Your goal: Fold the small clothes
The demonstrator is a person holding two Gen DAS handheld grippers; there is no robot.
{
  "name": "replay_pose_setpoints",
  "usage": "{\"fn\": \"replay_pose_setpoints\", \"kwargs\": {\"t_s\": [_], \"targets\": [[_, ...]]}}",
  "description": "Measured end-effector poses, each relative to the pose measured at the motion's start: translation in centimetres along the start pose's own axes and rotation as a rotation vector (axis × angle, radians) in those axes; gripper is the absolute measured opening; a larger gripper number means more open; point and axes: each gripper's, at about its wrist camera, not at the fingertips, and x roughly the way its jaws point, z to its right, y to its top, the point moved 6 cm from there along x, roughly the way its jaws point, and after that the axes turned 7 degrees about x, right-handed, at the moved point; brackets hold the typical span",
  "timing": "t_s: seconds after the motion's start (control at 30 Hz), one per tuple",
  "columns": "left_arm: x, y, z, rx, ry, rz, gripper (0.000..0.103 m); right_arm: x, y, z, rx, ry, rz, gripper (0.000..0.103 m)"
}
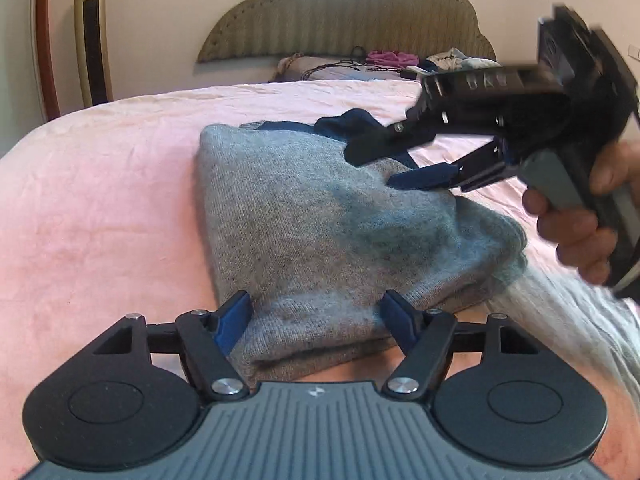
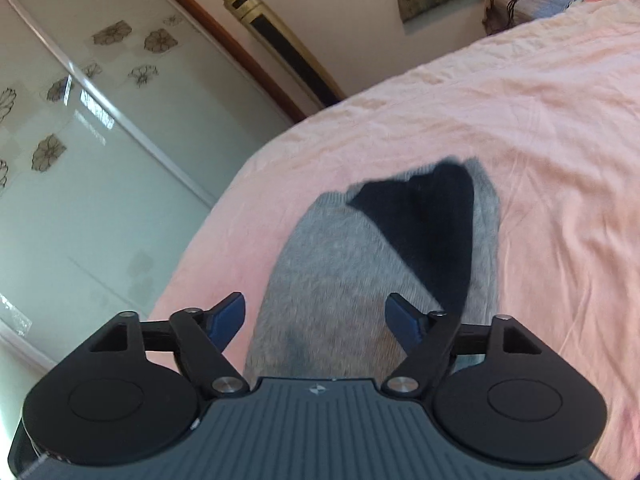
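A folded grey knit garment [image 1: 312, 224] with a dark navy part [image 1: 352, 120] at its far end lies on the pink bedsheet [image 1: 100, 184]. My left gripper [image 1: 316, 316] is open, its blue pads on either side of the garment's near edge without pressing it. In the left wrist view my right gripper [image 1: 380, 168] hovers open over the garment's far right side, held by a hand [image 1: 580, 224]. The right wrist view looks along the grey garment [image 2: 332, 280] and its navy part [image 2: 428, 232], with my right gripper [image 2: 316, 316] open above it and nothing between the pads.
A padded headboard [image 1: 360, 12] and a ledge with clothes and cables [image 1: 384, 62] stand at the far end of the bed. A gold tower fan [image 1: 92, 36] and a glass wardrobe door [image 2: 80, 160] are at the left. A pale ribbed cloth [image 1: 560, 312] lies at the right.
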Motion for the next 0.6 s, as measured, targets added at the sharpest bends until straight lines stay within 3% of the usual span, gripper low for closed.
{"fn": "replay_pose_setpoints", "kwargs": {"t_s": [0.03,0.1,0.2,0.23,0.3,0.37,0.4,0.43,0.53,0.6], "targets": [[-0.3,0.2,0.0,-0.010,0.003,-0.006,0.071,0.1,-0.4,0.7,-0.010,0.015,0.023,0.068],[-1.7,0.6,-0.2,-0.041,-0.007,0.020,0.069,-0.7,-0.1,1.3,0.051,0.025,0.039,0.062],[-3.3,1.3,0.1,-0.052,-0.058,0.099,0.069,-3.6,-0.3,-0.4,0.040,0.042,0.063,0.073],[-2.9,1.3,0.3,-0.051,-0.067,0.089,0.070,-4.3,-0.7,-0.9,0.032,0.077,0.070,0.080],[-0.8,0.4,0.5,-0.034,-0.045,-0.009,0.070,-3.9,-1.8,-0.7,0.047,0.091,0.025,0.092],[-0.5,-0.3,0.7,0.016,-0.017,0.005,0.072,-2.3,-3.0,1.4,0.054,0.000,-0.031,0.087],[-0.9,-0.2,0.7,0.021,-0.007,-0.006,0.072,-2.8,-3.1,1.8,0.038,-0.001,0.010,0.078],[-1.5,0.0,0.6,0.013,-0.006,-0.004,0.069,-3.4,-3.2,1.9,0.063,0.003,0.004,0.077],[-2.5,0.3,0.4,-0.026,-0.042,0.035,0.070,-6.0,-3.5,0.9,0.077,0.060,0.038,0.081],[-0.7,-0.4,0.3,-0.035,-0.015,-0.028,0.070,-6.2,-4.2,1.0,0.108,0.112,0.017,0.089]]}}
